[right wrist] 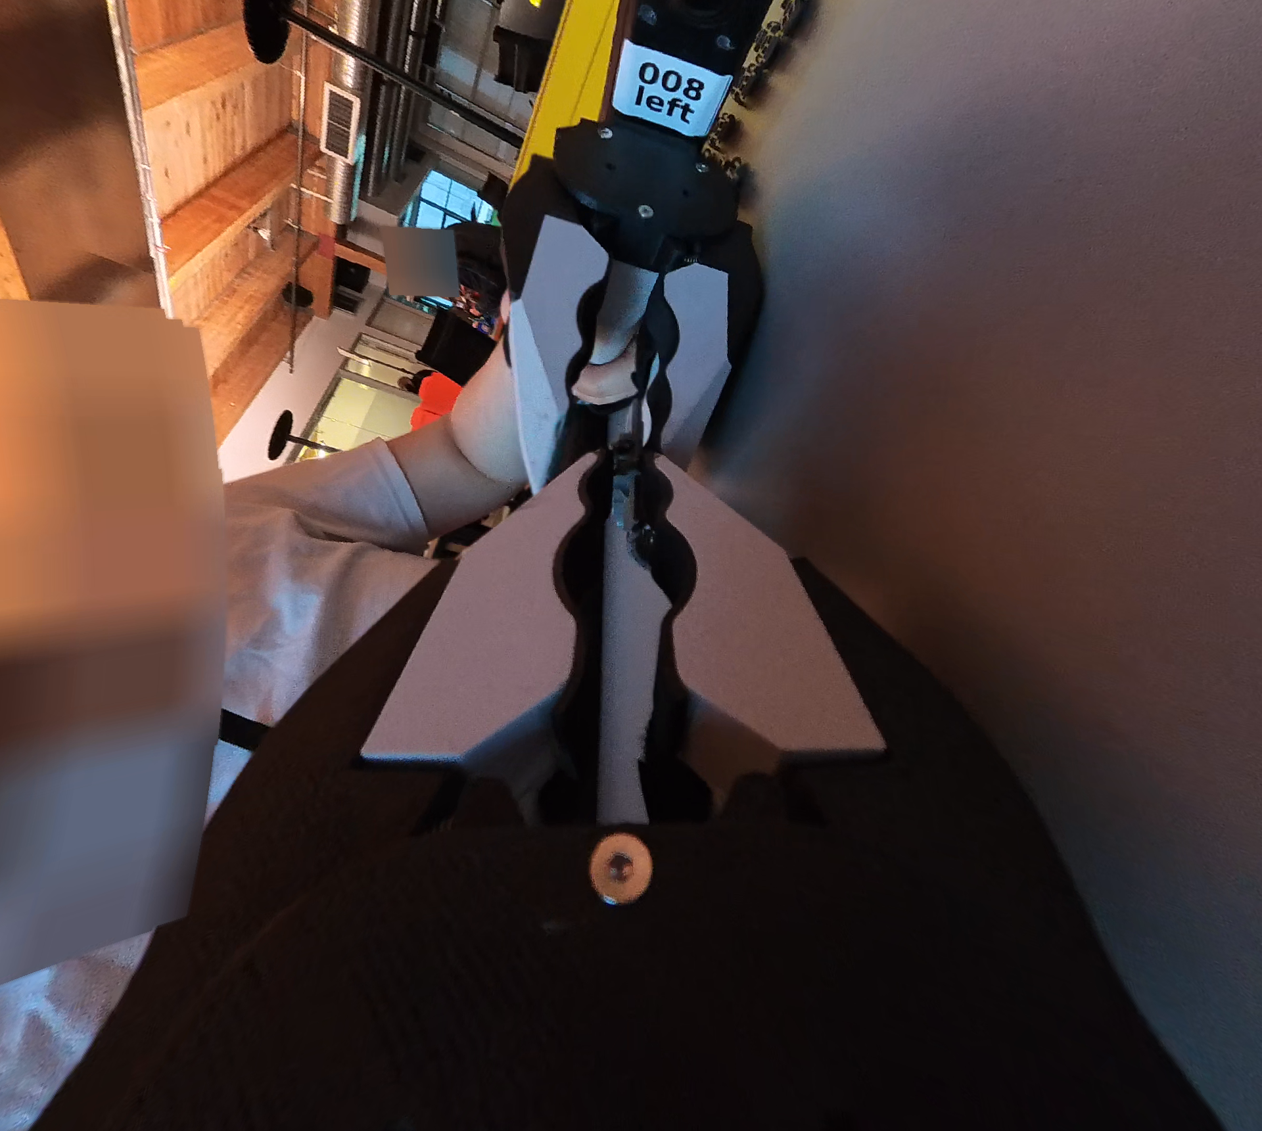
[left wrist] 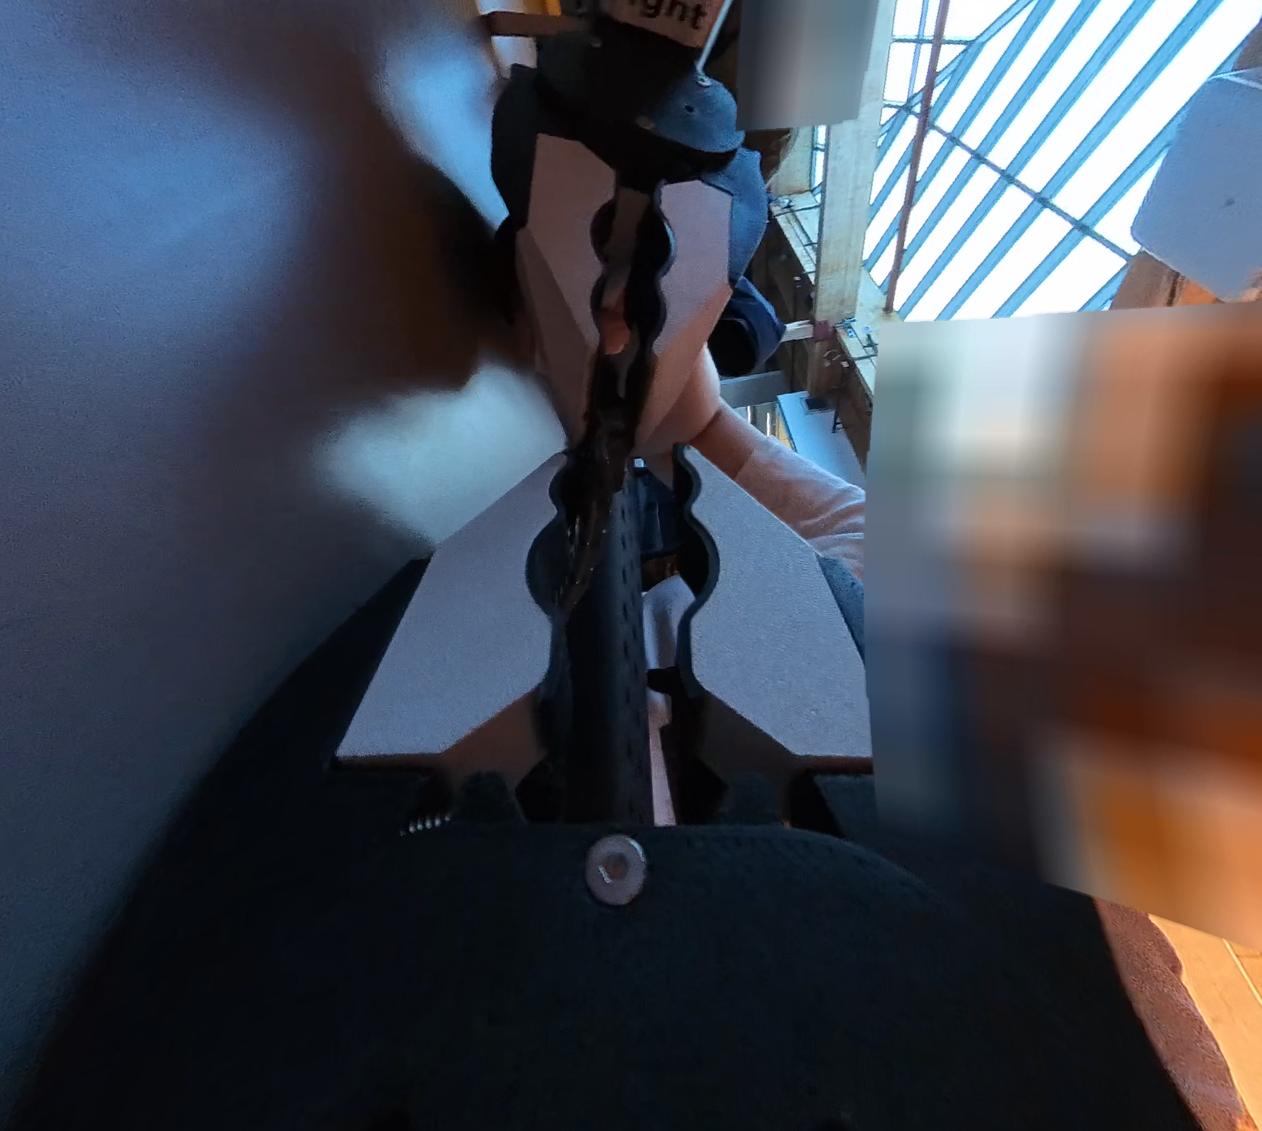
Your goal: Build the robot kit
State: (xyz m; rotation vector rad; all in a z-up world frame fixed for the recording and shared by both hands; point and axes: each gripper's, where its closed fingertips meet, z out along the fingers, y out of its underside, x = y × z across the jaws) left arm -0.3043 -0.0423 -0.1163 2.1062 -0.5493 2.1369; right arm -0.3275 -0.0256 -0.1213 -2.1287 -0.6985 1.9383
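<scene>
A dark chain-like strand (left wrist: 597, 511) runs between two grippers held tip to tip, just beside a grey surface (right wrist: 1024, 347). The right gripper (right wrist: 625, 470) is drawn narrow and appears to pinch the strand at its tips. The strand's other end lies in the slim gap of the left gripper (left wrist: 625, 456), against one scalloped pad; whether that grip bites cannot be told. The nose-to-nose pose seems meant to keep the strand in line. A second chain (right wrist: 772, 47) lies on the surface near its yellow edge (right wrist: 580, 40). A white sleeve (right wrist: 328, 504) fills the side away from the surface, leaving little room.
</scene>
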